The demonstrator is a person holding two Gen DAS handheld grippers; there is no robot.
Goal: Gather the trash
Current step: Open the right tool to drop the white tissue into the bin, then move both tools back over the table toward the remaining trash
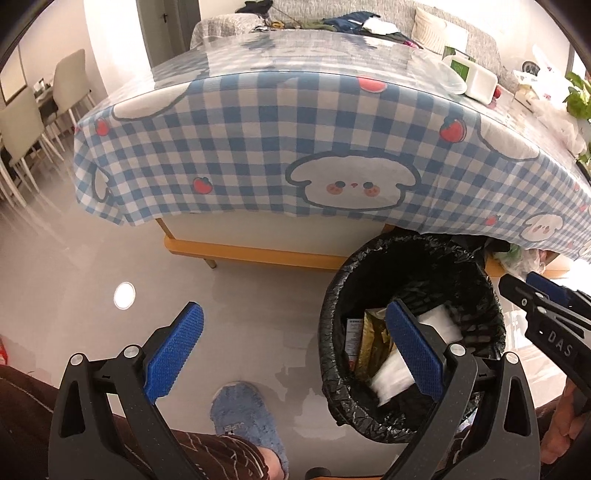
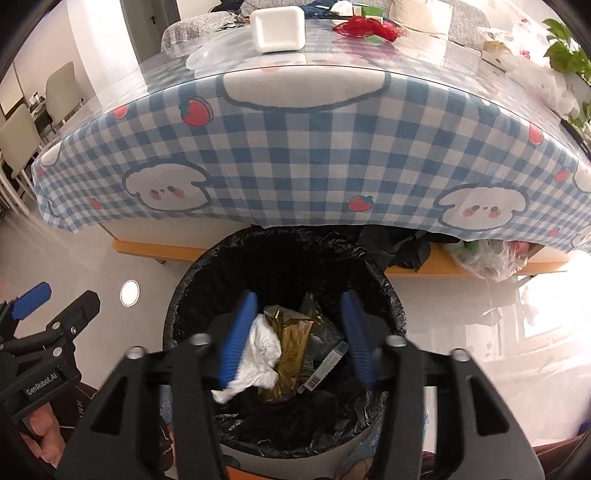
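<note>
Crumpled tissue [image 2: 258,354]: in bin [image 2: 184,295], light, soft, likely graspable anywhere. Right gripper [image 2: 297,336]: half open above it, empty. Left gripper [image 1: 295,350]: wide open, empty. Foam box [image 2: 277,27]: on table [image 2: 295,147].

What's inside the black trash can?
Inside the trash can you can see crumpled white tissue, a shiny gold wrapper and a small flat packet. Whatever lies underneath them is hidden by the pile and the dark bag.
</note>
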